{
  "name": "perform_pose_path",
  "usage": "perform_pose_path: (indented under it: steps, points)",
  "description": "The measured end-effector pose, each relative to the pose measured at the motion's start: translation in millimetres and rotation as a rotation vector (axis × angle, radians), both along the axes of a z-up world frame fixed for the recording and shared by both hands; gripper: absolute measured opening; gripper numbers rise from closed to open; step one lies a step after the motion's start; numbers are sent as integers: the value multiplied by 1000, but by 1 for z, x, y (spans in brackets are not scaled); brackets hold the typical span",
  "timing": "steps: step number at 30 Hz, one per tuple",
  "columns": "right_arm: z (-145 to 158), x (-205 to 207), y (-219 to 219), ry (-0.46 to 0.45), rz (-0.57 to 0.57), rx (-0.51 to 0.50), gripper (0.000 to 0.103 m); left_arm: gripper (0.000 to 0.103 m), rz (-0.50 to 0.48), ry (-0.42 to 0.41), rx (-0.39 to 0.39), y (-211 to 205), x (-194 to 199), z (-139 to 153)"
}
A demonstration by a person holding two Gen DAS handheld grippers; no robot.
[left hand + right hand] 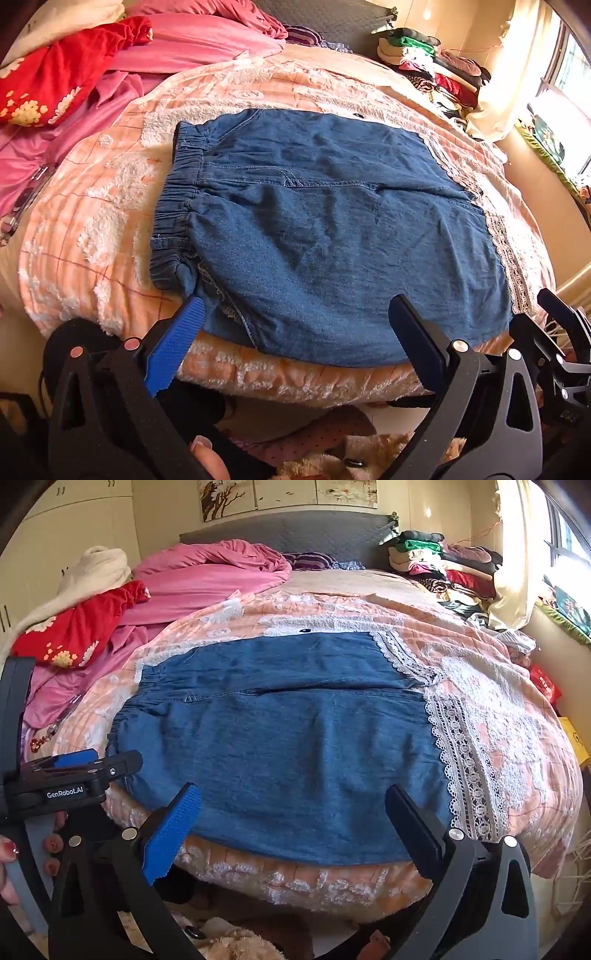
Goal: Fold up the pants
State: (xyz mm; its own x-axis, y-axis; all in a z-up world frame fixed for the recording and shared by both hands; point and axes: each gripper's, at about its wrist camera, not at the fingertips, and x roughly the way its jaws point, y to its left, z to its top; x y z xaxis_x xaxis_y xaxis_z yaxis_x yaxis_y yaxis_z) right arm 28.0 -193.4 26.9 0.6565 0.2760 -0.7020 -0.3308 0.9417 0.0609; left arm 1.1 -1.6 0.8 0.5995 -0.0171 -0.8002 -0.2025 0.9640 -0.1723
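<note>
Two grippers poised at near edge of bed, both angled down toward pants (325, 229), neither touching cloth. Denim pants spread flat on peach blanket (110, 206), elastic waistband (177, 206) at left, lace hems (461, 760) at right; likely laid out ready for first fold. Left gripper (295, 325) jaws wide apart, nothing between. Right gripper (291, 812) likewise agape, empty, nearer lace hems.
</note>
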Motion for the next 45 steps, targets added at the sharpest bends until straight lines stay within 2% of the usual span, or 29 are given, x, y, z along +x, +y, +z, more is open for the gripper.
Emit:
perform_pose_path:
  steps: [45]
  points:
    - [2,4,-1,-3,8,-15,99,94,-18,-17,14,-6,2,8]
